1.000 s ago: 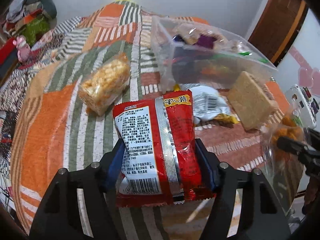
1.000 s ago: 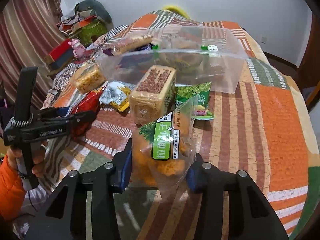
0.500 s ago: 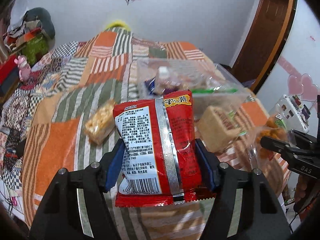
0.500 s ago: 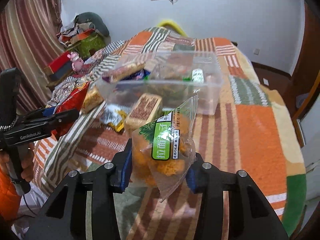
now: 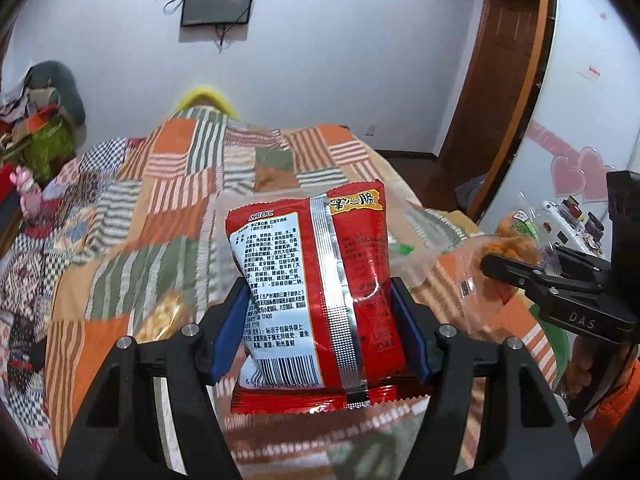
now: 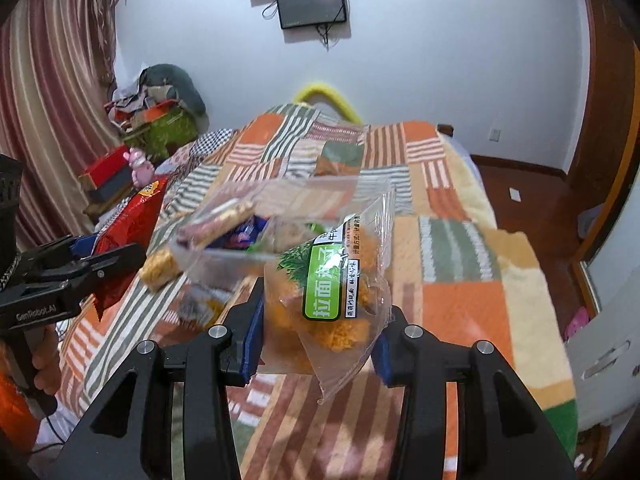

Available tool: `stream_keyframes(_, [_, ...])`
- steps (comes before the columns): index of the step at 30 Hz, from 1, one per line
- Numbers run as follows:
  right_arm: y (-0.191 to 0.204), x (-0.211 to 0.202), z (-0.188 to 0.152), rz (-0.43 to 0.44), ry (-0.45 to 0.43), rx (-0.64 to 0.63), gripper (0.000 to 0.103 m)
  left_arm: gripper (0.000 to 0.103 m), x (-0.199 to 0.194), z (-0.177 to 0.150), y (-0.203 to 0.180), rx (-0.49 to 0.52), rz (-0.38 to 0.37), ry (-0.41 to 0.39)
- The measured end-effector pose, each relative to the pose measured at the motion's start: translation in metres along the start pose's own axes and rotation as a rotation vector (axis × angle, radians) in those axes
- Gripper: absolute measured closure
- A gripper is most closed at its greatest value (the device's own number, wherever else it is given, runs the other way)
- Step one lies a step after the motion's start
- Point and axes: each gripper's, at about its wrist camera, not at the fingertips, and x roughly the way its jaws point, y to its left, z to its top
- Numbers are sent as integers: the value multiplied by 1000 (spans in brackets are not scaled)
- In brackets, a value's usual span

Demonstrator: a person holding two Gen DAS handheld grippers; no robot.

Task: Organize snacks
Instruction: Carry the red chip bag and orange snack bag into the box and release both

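**Above the quilt, two packets held aloft**

Between the left gripper [image 5: 320,334] pads a red foil packet [image 5: 310,300] is clamped upright, its printed back and silver seam turned to the camera — probably lifted clear for carrying to the clear tub [image 6: 256,240]. A clear bag of orange noodle snacks [image 6: 328,300], green-labelled, is pinched likewise by the right gripper [image 6: 320,332]. Both are held well above the patchwork quilt [image 6: 460,280], where a few other snacks are left beside the tub.

White wall [image 6: 440,40] up top with a dark screen [image 6: 312,4] – striped curtain [image 6: 52,92] at left, brown wooden floor [image 6: 532,196] at right.
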Motion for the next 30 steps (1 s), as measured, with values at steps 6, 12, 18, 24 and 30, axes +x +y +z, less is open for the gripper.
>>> stream_keyframes(6, [-7,6,18,-18,-48,-5,62,36,14,23,-14,25,3,-23])
stream_keyframes(12, [-16,20,37,-34,-78,10,62,36,35,44,-18,38,25,-32])
stream_keyframes(18, [-19,42,49,-35,-75,18,62,36,63,54,-15,41,53,-19])
stream_keyframes(24, [-15,67,56,-31,-54,-2,62,36,96,54,-6,33,75,29])
stream_keyframes(30, [-10,99,61,-26,-6,-26,62,36,122,52,0,41,73,72])
